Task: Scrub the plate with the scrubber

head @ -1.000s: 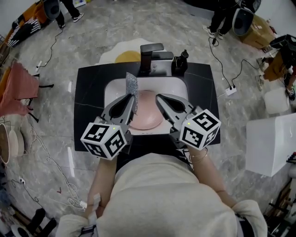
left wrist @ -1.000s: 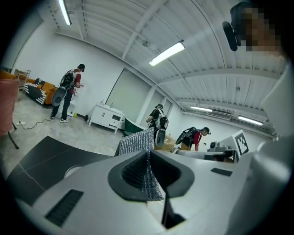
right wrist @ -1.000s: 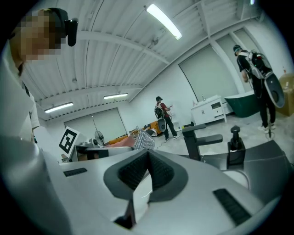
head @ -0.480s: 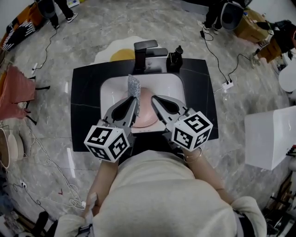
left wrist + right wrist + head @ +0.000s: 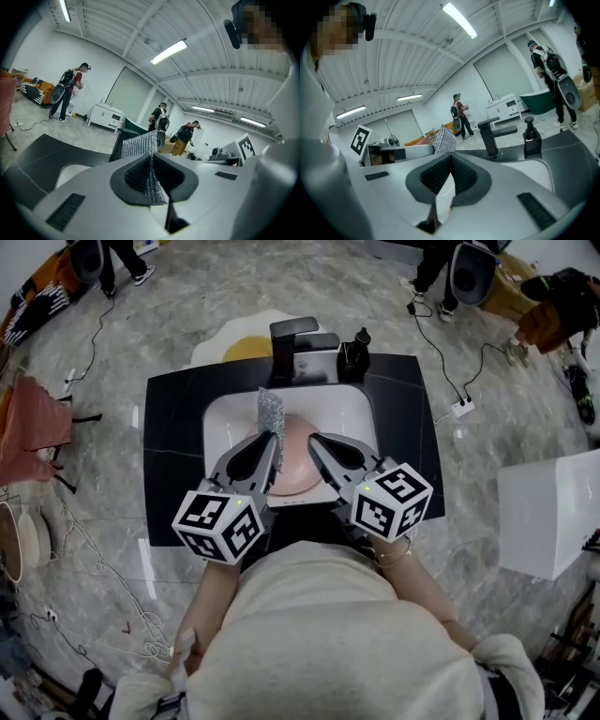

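Scrubber [image 5: 271, 413]: silver, glittery mesh sheet, flat and thin. It stands upright over the back of the white sink [image 5: 220, 423], with its lower edge at the far rim of the plate [image 5: 292, 470].

Your left gripper [image 5: 275, 439] is pressed together on the scrubber's lower part. In the left gripper view the mesh runs down between the ribbed pads and fans out above them.

Plate: pale pink, round, lying in the sink basin set in the black worktop [image 5: 173, 446], between the two grippers.

Your right gripper [image 5: 314, 439] is closed to a thin slit at the plate's right rim. In the right gripper view a pale sliver with a pink edge sits in that slit, which reads as the plate's rim pinched there.

Hard to make out:
- The near part of the plate is covered by both grippers and their marker cubes.
- Contact between scrubber and plate surface cannot be judged.

A black faucet [image 5: 292, 348] and a dark dispenser [image 5: 356, 352] stand behind the sink.
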`<move>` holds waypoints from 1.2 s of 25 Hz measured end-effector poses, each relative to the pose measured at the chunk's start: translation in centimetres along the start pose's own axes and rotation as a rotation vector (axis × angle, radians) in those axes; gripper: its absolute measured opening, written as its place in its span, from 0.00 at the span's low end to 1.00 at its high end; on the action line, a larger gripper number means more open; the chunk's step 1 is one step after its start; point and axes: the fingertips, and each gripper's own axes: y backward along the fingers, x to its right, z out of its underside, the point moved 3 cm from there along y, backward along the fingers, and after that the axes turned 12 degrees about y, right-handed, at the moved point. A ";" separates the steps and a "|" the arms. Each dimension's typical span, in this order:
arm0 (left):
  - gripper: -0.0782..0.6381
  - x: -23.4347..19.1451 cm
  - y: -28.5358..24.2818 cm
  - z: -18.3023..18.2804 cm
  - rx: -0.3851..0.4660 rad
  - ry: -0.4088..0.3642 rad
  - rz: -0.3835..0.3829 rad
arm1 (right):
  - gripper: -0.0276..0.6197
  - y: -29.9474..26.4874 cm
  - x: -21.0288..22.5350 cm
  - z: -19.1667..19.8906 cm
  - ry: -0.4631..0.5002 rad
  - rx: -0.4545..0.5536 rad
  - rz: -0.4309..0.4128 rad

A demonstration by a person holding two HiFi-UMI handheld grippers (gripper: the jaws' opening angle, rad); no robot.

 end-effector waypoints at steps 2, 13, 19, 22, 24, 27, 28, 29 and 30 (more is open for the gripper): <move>0.16 0.1 0.0 0.2 -0.008 -0.004 0.003 | 0.05 0.1 0.1 -0.1 -0.006 0.009 0.001; 0.16 0.1 0.1 0.5 -0.032 -0.014 0.007 | 0.05 0.2 0.3 -0.5 -0.026 0.041 -0.014; 0.16 0.1 0.1 0.6 -0.029 -0.012 0.010 | 0.05 0.2 0.2 -0.5 -0.027 0.044 -0.022; 0.16 0.1 0.1 0.6 -0.029 -0.010 0.008 | 0.05 0.1 0.3 -0.4 -0.027 0.042 -0.026; 0.16 0.1 0.1 0.6 -0.028 -0.010 0.008 | 0.05 0.0 0.3 -0.3 -0.030 0.042 -0.026; 0.16 0.0 0.2 0.7 -0.029 -0.008 0.008 | 0.05 0.0 0.3 -0.1 -0.037 0.041 -0.028; 0.16 0.0 0.2 0.7 -0.028 -0.007 0.008 | 0.05 0.0 0.3 -0.1 -0.038 0.040 -0.028; 0.16 0.0 0.2 0.7 -0.027 -0.006 0.007 | 0.05 0.0 0.3 -0.1 -0.039 0.040 -0.027; 0.16 0.0 0.2 0.7 -0.025 -0.006 0.006 | 0.05 0.0 0.3 0.0 -0.039 0.039 -0.027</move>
